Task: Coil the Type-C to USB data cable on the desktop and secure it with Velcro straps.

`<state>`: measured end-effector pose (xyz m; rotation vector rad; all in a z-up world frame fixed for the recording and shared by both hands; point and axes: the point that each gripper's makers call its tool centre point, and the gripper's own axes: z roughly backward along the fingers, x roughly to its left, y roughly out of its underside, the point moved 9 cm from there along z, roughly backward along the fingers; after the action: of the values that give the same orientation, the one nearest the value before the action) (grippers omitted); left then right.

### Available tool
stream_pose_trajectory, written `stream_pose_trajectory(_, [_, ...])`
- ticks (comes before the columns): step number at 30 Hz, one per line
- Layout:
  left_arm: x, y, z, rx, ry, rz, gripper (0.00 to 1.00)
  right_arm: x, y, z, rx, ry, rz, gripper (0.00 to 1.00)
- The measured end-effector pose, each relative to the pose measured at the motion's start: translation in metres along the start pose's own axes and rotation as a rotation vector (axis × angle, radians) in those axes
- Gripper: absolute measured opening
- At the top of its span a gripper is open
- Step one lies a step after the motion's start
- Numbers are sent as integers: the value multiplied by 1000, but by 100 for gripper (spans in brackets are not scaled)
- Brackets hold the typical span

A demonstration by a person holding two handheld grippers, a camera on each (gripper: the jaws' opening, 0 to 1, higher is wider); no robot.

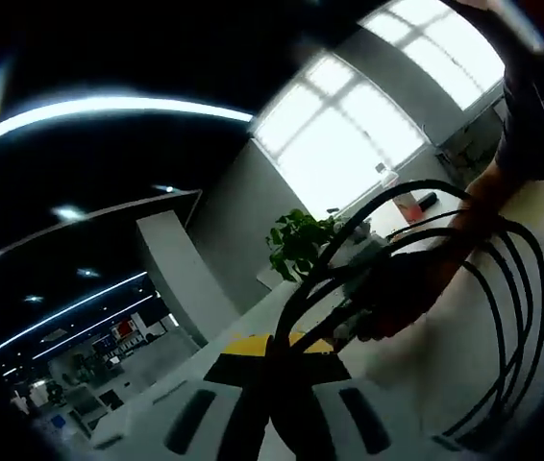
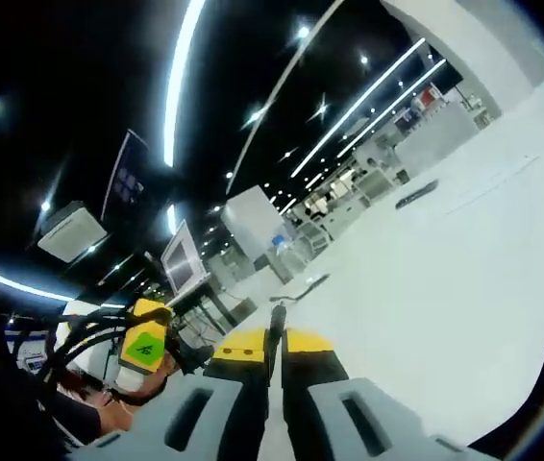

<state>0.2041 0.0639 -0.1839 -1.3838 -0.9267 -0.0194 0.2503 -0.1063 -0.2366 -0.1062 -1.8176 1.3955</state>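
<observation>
Several loops of the black cable (image 1: 416, 279) hang bunched in my left gripper (image 1: 286, 370), whose jaws are clenched on the bundle above the white desk (image 1: 416, 384). My right gripper (image 2: 275, 360) has its jaws pressed together on a thin dark strand of the cable (image 2: 276, 336) running up between the tips. The step in hand is coiling; I judge the loops largely formed. The next move calls for drawing in the remaining tail, keeping the loops even, then wrapping a Velcro strap around them. No strap or container can be identified. A potted plant (image 1: 301, 240) stands far across the desk.
</observation>
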Motion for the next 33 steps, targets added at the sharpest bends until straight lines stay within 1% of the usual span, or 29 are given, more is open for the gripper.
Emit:
stream_pose_trajectory(3, [6,7,0,23,-15,38,4,4,-6,5,-28,-4,27,3])
stream_pose_trajectory(7, [10,16,-2,46,-22,87,4,12,-12,10,-59,-24,40,3])
stream_pose_trajectory(11, [11,23,-5,84,-11,104,4,19,-16,12,-79,-51,66,3])
stream_pose_trajectory(13, [9,25,-7,89,-3,104,4,24,-16,13,-84,-62,87,3])
stream_pose_trajectory(14, [9,25,-6,91,0,102,4,26,-15,13,-85,-69,96,3])
stream_pose_trajectory(16, [-11,21,-10,99,1,94,4,29,-16,13,-86,-66,125,3])
stream_pose_trajectory(17, [-12,21,-10,98,1,89,4,30,-16,14,-90,-67,136,3])
stream_pose_trajectory(19, [-12,21,-11,98,4,82,4,29,-16,14,-92,-67,147,3])
stream_pose_trajectory(24, [-13,23,-12,106,16,87,4,28,-14,14,-89,-63,127,3])
stream_pose_trajectory(29, [-15,23,-13,104,29,98,5,27,-14,13,-95,-60,127,3])
stream_pose_trajectory(33, [-18,24,-16,109,29,90,5,31,-13,12,-93,-79,123,3])
